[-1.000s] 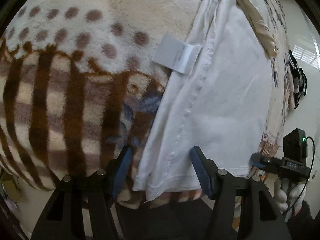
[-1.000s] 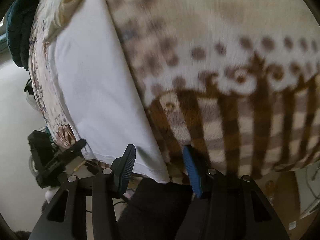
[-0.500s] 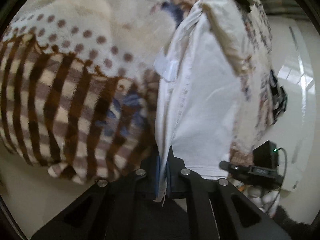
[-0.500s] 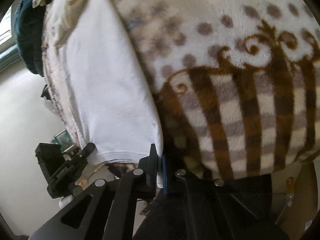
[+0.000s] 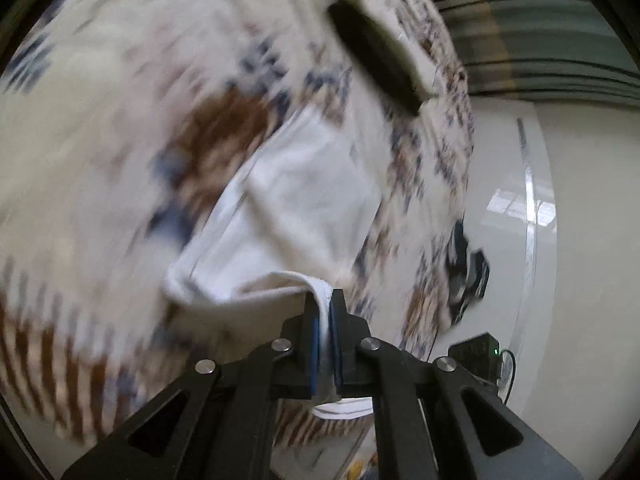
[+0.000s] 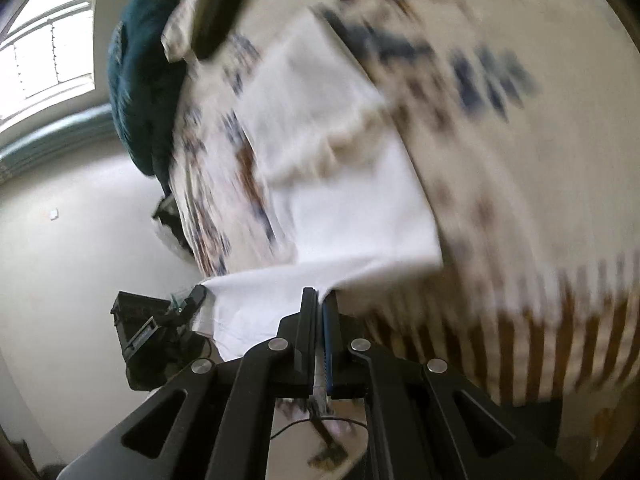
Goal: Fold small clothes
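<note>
A small white garment (image 5: 296, 216) lies on a patterned blanket (image 5: 100, 128); it also shows in the right wrist view (image 6: 340, 184). My left gripper (image 5: 325, 304) is shut on the garment's near hem corner, lifted and curled back over the rest. My right gripper (image 6: 320, 300) is shut on the other near corner, with the hem stretched between the two. The other gripper's body shows in each view (image 5: 478, 354) (image 6: 156, 328). Both views are motion-blurred.
The blanket (image 6: 540, 160) covers a bed, brown-striped near its edge. A dark flat object (image 5: 376, 60) lies on a pale cloth at the far end. A teal cushion (image 6: 140, 88) sits near a window. Light floor (image 5: 580, 240) lies beside the bed.
Both grippers closed on the garment's near hem corners, then lifted them and carried them forward over the garment. The views swung up along the bed.
</note>
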A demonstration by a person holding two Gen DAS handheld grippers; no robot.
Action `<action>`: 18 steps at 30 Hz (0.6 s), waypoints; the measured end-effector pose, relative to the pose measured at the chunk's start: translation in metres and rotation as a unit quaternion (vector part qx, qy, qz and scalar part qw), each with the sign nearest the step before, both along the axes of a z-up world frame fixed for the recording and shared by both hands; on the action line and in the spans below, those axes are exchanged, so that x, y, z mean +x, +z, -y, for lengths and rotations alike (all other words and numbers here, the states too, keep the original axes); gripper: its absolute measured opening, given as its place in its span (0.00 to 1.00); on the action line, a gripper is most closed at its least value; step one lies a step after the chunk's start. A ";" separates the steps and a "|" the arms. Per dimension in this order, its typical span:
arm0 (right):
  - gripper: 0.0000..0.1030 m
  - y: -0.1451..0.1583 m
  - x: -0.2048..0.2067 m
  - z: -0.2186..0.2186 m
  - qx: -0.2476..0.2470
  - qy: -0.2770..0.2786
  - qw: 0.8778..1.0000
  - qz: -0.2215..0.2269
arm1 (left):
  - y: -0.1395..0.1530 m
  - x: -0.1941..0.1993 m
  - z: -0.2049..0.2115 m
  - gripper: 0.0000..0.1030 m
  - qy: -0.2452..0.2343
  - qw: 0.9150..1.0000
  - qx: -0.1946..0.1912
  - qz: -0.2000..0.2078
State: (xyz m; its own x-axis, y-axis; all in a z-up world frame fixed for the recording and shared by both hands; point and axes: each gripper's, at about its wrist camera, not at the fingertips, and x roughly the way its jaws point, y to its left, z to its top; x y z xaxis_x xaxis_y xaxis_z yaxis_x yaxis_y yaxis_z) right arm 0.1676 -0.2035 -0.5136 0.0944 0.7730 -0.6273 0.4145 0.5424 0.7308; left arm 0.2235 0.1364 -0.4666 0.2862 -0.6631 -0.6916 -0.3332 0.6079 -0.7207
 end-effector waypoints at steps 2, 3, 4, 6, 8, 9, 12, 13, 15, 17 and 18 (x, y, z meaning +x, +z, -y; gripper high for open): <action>0.03 0.002 0.035 0.004 -0.010 -0.012 1.000 0.019 | -0.010 0.045 0.001 0.03 0.003 1.000 0.001 0.011; 0.03 0.002 0.057 0.005 -0.016 -0.023 0.999 0.027 | -0.015 0.061 0.001 0.03 0.005 1.000 0.005 0.013; 0.03 0.000 0.075 0.008 -0.018 -0.032 0.999 0.031 | -0.021 0.079 0.002 0.03 0.003 1.000 -0.001 0.015; 0.03 -0.009 0.118 0.013 -0.021 -0.051 0.998 0.037 | -0.040 0.121 0.003 0.05 0.001 1.000 -0.012 -0.001; 0.06 -0.021 0.156 0.018 -0.029 -0.085 0.995 0.037 | -0.055 0.152 0.001 0.12 -0.001 0.999 -0.032 -0.009; 0.07 -0.029 0.166 0.022 -0.028 -0.101 0.994 0.037 | -0.059 0.166 -0.001 0.26 -0.002 1.000 -0.030 -0.009; 0.19 -0.040 0.193 0.028 -0.024 -0.136 0.990 0.037 | -0.059 0.178 -0.011 0.50 0.011 0.999 -0.041 0.009; 0.29 -0.040 0.196 0.032 -0.029 -0.138 0.989 0.039 | -0.059 0.178 -0.016 0.52 0.016 0.999 -0.042 0.012; 0.43 -0.037 0.195 0.036 -0.042 -0.135 0.989 0.047 | -0.061 0.177 -0.023 0.52 0.018 0.999 -0.033 0.012; 0.47 -0.037 0.189 0.037 -0.062 -0.116 0.990 0.048 | -0.064 0.174 -0.024 0.52 0.005 1.000 0.001 0.009; 0.47 -0.038 0.186 0.035 -0.080 -0.097 0.991 0.046 | -0.067 0.172 -0.022 0.52 -0.012 0.999 0.034 0.009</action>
State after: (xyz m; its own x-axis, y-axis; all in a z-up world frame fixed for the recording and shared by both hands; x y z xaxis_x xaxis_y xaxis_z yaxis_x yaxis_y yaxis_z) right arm 0.3531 -0.2382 -0.5517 0.2939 0.6264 -0.7220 0.4577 0.5709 0.6816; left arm 0.3957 0.1588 -0.5332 0.2832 -0.6213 -0.7306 -0.3064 0.6633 -0.6828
